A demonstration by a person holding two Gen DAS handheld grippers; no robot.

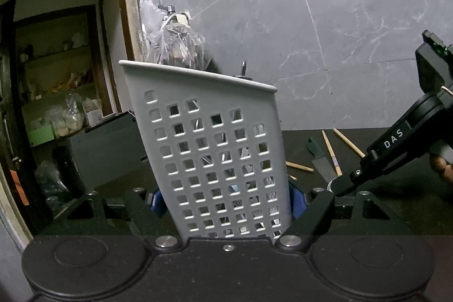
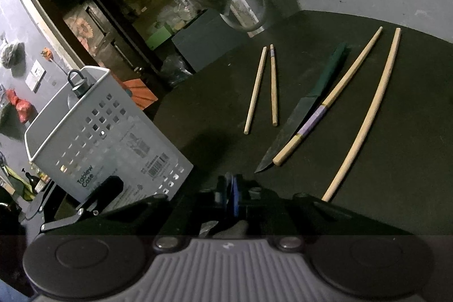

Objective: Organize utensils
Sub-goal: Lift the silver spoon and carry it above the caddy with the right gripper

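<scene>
Left wrist view: left gripper (image 1: 226,203) is clamping the grey utensil basket (image 1: 206,149); beside the basket, the right gripper (image 2: 233,197) is sitting pressed together.

Pale grey perforated plastic utensil caddy (image 1: 209,149): smooth, matt, a printed paper label stuck on one wall (image 2: 141,157). Black table top (image 2: 368,160): matt, faintly rough finish noted. Four pale wooden chopsticks (image 2: 365,115): bare, unvarnished wood, one wrapped with a lilac band. Kitchen knife (image 2: 294,120): dull, worn metal blade, dark green matt handle. Grey wall (image 1: 325,4) behind the table's far edge: smooth, marble-veined, slightly glossy. Crumpled clear plastic bag (image 1: 175,44): shiny. Black gripper bodies (image 1: 396,137): matt plastic, bright metal screws; blue pads (image 2: 234,197) look rubbery.
</scene>
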